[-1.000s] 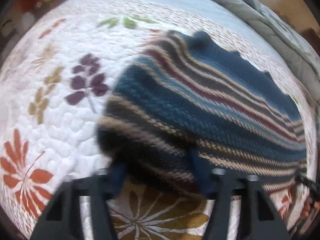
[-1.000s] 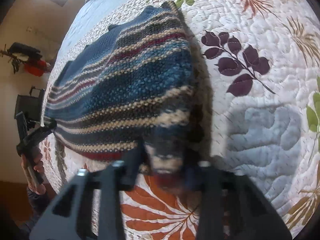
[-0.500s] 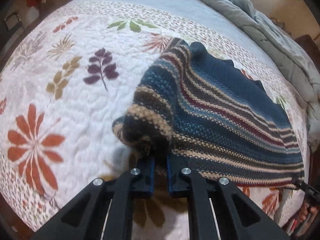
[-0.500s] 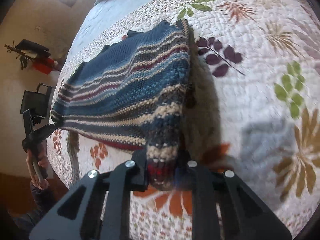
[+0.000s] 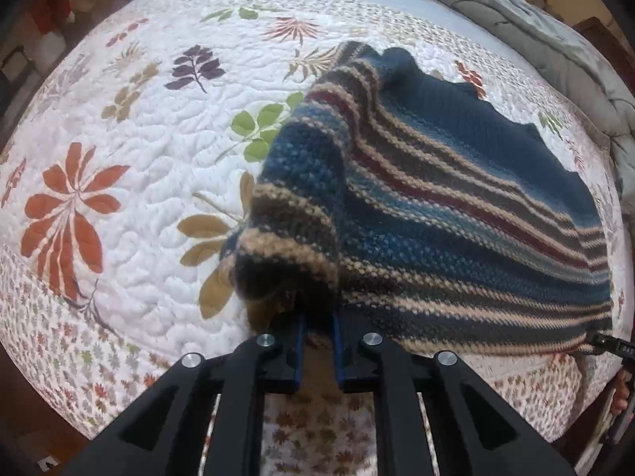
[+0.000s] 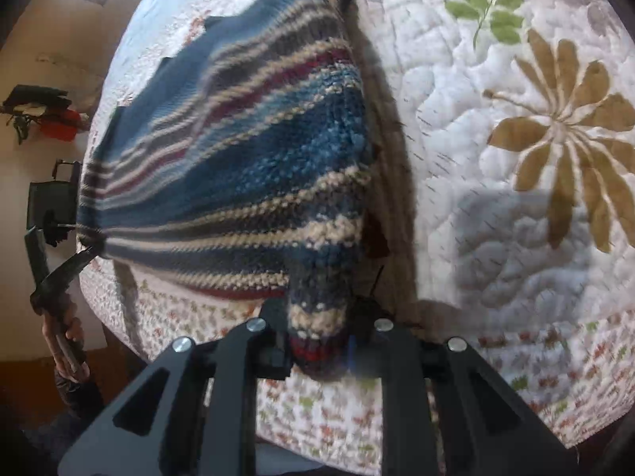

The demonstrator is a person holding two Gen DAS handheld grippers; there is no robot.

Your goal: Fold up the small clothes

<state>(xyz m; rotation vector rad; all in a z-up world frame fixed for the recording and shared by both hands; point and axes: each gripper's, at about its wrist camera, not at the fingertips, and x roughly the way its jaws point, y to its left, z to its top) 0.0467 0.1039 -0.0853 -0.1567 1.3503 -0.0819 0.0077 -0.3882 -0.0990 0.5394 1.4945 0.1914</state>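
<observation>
A knitted sweater (image 5: pixel 416 206) striped in blue, tan, dark grey and red hangs stretched between my two grippers above a floral quilt (image 5: pixel 139 182). My left gripper (image 5: pixel 317 317) pinches a bunched corner of its hem between the blue pads; its jaws are opening slightly, with the knit still pressed between them. In the right wrist view the sweater (image 6: pixel 246 150) spreads away to the left, and my right gripper (image 6: pixel 321 329) is shut on the other bunched hem corner. The sweater's far part rests on the quilt (image 6: pixel 496 198).
A grey duvet (image 5: pixel 555 31) is heaped along the bed's far right side. The quilt's near edge runs just under both grippers. A hand (image 6: pixel 59 329) holds the left gripper's handle beside the bed. Dark and red items (image 6: pixel 51 119) sit by the wall.
The left gripper, open around the hem a second ago, closed on it. Both grippers then travelled across the quilt toward its patterned border, lifting and stretching the sweater between them.
</observation>
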